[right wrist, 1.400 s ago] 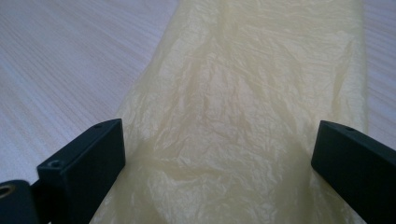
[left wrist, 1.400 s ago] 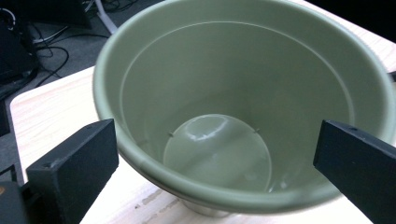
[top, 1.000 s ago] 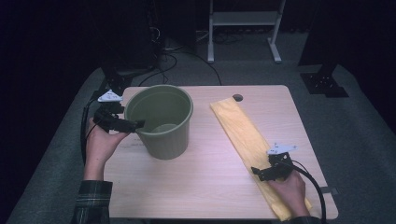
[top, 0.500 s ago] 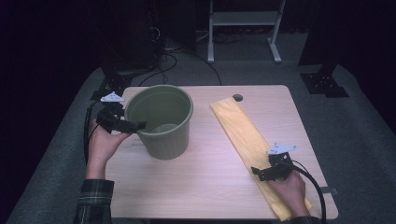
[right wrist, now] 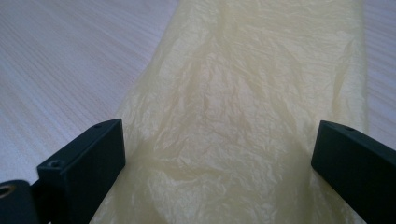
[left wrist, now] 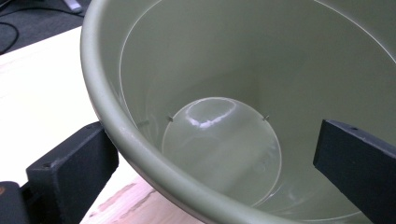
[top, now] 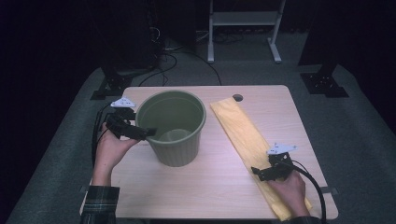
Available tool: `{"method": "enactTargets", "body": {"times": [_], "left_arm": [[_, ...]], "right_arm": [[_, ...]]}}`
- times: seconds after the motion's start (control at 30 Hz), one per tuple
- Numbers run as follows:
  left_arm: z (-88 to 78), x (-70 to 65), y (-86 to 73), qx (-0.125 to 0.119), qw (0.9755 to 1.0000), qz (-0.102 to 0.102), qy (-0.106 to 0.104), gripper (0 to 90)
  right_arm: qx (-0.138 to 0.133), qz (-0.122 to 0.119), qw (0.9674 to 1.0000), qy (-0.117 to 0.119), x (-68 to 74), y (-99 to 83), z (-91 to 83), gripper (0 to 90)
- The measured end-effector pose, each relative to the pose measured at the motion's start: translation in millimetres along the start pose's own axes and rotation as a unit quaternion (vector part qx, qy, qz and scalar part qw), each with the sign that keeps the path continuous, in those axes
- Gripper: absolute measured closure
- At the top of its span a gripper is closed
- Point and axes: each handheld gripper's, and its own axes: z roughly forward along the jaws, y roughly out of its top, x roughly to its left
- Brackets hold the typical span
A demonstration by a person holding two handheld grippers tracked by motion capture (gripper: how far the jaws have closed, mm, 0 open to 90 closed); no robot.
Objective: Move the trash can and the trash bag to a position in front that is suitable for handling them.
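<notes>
A: Where is the left hand-held gripper?

B: At the near-left rim of the one green bucket. Its jaws are spread wide and straddle the rim, one outside the wall and one inside, with a gap to the wall on each side. They clamp nothing.

A: And the right hand-held gripper?

B: Its jaws are wide apart too, low over the near end of the single yellow plastic bag, which lies flat in a long strip to the right of the bucket. I cannot tell whether they touch it.

A: Any room to move?

B: Bare table lies between bucket and bag, and in front of the bucket. The bag's near end reaches the table's front edge.

A: What do the close views add?

B: The left gripper view shows the bucket's bare, pale round floor. The right gripper view shows the bag's crinkled film.
</notes>
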Motion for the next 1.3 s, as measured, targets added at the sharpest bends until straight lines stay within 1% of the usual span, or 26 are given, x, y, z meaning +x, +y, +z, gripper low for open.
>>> {"method": "enactTargets", "body": {"times": [0.03, 0.07, 0.2, 0.3, 0.33, 0.4, 0.43, 0.53, 0.6, 0.7, 0.73, 0.77, 0.8, 0.83, 0.97, 1.07, 1.17, 1.27, 1.3], "left_arm": [[0.0, 0.0, 0.0, 0.000, 1.0000, 0.000, 0.000, 0.0], [1.1, -4.9, 0.1, -0.001, 1.0000, 0.004, -0.005, 0.0], [3.0, -13.2, 0.4, -0.001, 0.9999, 0.009, -0.014, 0.0], [4.2, -23.2, 0.7, 0.000, 0.9996, 0.017, -0.022, 0.0], [4.2, -23.2, 0.7, 0.000, 0.9996, 0.017, -0.022, 0.0], [5.9, -30.4, 0.1, -0.003, 0.9992, 0.019, -0.034, 0.0], [5.9, -30.4, 0.1, -0.003, 0.9992, 0.019, -0.034, 0.0], [8.0, -40.5, 0.6, -0.001, 0.9988, 0.027, -0.042, 0.0], [8.4, -42.8, 0.9, 0.000, 0.9986, 0.030, -0.044, 0.0], [10.7, -53.3, 1.6, 0.001, 0.9979, 0.037, -0.053, 0.0], [10.7, -53.3, 1.6, 0.001, 0.9979, 0.037, -0.053, 0.0], [10.9, -55.9, 2.0, 0.003, 0.9977, 0.040, -0.054, 0.0], [11.6, -61.6, 2.6, 0.007, 0.9972, 0.046, -0.058, 0.0], [11.6, -61.6, 2.6, 0.007, 0.9972, 0.046, -0.058, 0.0], [12.5, -69.7, 2.9, 0.010, 0.9963, 0.054, -0.067, 0.0], [13.1, -73.4, 2.7, 0.009, 0.9959, 0.056, -0.070, 0.0], [13.0, -73.5, 3.2, 0.009, 0.9960, 0.059, -0.067, 0.0], [11.1, -69.9, 4.9, -0.002, 0.9963, 0.057, -0.065, 0.0], [11.1, -69.9, 4.9, -0.002, 0.9963, 0.057, -0.065, 0.0]], "right_arm": [[0.000, 0.000, 1.0000, 0.000, 0.0, 0.0, 0.0, 1.7], [0.000, 0.000, 1.0000, 0.000, 0.0, 0.0, 0.0, 1.6], [0.000, 0.000, 1.0000, 0.000, 0.0, 0.0, 0.0, 1.6], [0.000, 0.000, 1.0000, 0.000, 0.0, 0.0, 0.0, 1.6], [0.000, 0.000, 1.0000, 0.000, 0.0, 0.0, 0.0, 1.6], [0.000, 0.000, 1.0000, 0.000, 0.0, 0.0, 0.0, 1.6], [0.000, 0.000, 1.0000, 0.000, 0.0, 0.0, 0.0, 1.6], [0.000, 0.001, 1.0000, 0.000, 0.1, 0.0, 0.0, 1.6], [0.000, 0.001, 1.0000, 0.000, 0.1, 0.0, 0.0, 1.6], [0.000, 0.000, 1.0000, 0.000, 0.0, 0.0, 0.0, 1.6], [0.000, 0.000, 1.0000, 0.000, 0.0, 0.0, 0.0, 1.6], [0.000, 0.000, 1.0000, 0.000, 0.0, 0.0, 0.0, 1.6], [0.000, 0.000, 1.0000, 0.000, 0.1, 0.0, 0.0, 1.6], [0.000, 0.000, 1.0000, 0.000, 0.1, 0.0, 0.0, 1.6], [0.000, 0.000, 1.0000, 0.000, 0.0, 0.0, 0.0, 1.6], [0.000, 0.000, 1.0000, 0.000, 0.0, 0.0, 0.0, 1.7], [0.000, 0.000, 1.0000, 0.000, 0.0, 0.0, 0.0, 1.6], [0.000, 0.000, 1.0000, 0.000, 0.1, 0.0, 0.0, 1.6], [0.000, 0.000, 1.0000, 0.000, 0.1, 0.0, 0.0, 1.6]]}}
